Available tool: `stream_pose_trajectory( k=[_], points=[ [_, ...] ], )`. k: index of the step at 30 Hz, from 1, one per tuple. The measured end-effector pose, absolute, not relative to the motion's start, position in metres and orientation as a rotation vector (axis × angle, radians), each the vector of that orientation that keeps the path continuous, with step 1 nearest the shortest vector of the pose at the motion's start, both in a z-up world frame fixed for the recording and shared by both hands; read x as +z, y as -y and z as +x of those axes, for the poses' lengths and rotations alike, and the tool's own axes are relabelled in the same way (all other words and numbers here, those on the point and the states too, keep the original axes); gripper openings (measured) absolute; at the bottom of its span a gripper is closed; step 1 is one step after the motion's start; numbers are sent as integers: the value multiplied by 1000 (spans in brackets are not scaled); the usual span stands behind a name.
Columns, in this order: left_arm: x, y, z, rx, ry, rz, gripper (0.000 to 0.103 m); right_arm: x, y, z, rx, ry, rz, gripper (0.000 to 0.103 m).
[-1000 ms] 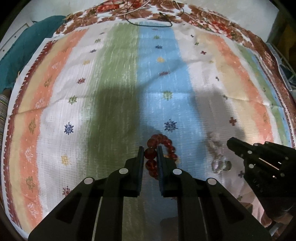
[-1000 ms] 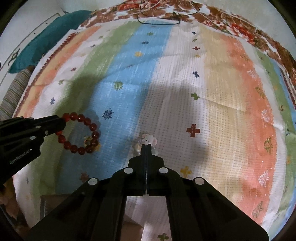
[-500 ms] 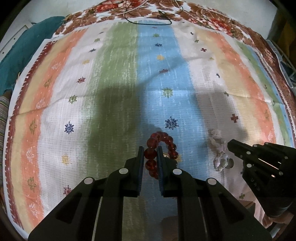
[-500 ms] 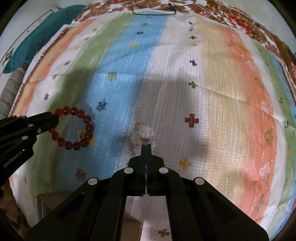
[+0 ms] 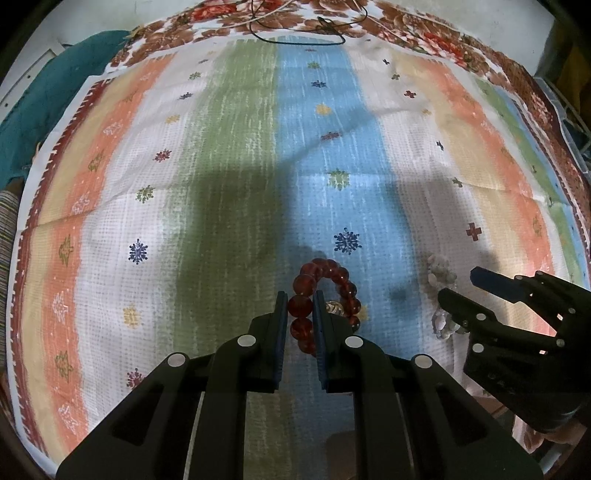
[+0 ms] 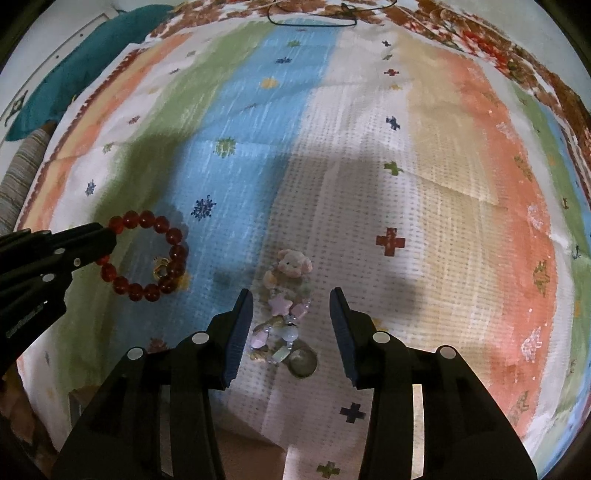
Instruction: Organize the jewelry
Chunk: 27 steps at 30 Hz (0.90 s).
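Observation:
A red bead bracelet [image 5: 325,291] with a small gold charm lies on the striped cloth; it also shows in the right wrist view [image 6: 155,254]. My left gripper [image 5: 300,295] is shut on the bracelet's near beads. A pastel charm bracelet with a small pink bear [image 6: 286,314] lies on the cloth between the fingers of my right gripper [image 6: 291,295], which is open and not touching it. In the left wrist view the charm bracelet [image 5: 441,273] is partly hidden behind the right gripper [image 5: 463,286].
The striped cloth [image 5: 229,166] covers the whole surface. A thin black cord [image 5: 303,35] lies at the far edge on a floral border. A teal fabric [image 5: 44,99] lies at the far left. A white rack [image 5: 569,110] stands at the right edge.
My right gripper has opened and let go of the charm bracelet, which now lies between its fingers. The left gripper stays shut on the red bracelet.

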<state>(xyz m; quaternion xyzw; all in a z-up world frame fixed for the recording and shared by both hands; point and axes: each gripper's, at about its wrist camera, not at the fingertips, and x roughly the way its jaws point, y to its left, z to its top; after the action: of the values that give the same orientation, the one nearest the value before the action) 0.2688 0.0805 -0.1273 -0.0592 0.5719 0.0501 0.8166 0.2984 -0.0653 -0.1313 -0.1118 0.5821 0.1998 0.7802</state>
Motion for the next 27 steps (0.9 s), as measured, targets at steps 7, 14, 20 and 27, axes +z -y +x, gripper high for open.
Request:
stream_pose_trajectory(
  k=[7,14,20,27],
  points=[
    [-128,-80,269,109,-1219,-130,13,-147,59,300,435,-1290,-258,43],
    [-129,-76,269,93,-1226,-109,13,-147,59,302,426,-1273,-275,13],
    [-118,-69,267,73,-1205,-110,13,-142,60,296,431,-1246,-286,9],
    [-105,-60,261,36,-1191,-115,13,-115,63,282,457,-1186,-271,9]
  ],
)
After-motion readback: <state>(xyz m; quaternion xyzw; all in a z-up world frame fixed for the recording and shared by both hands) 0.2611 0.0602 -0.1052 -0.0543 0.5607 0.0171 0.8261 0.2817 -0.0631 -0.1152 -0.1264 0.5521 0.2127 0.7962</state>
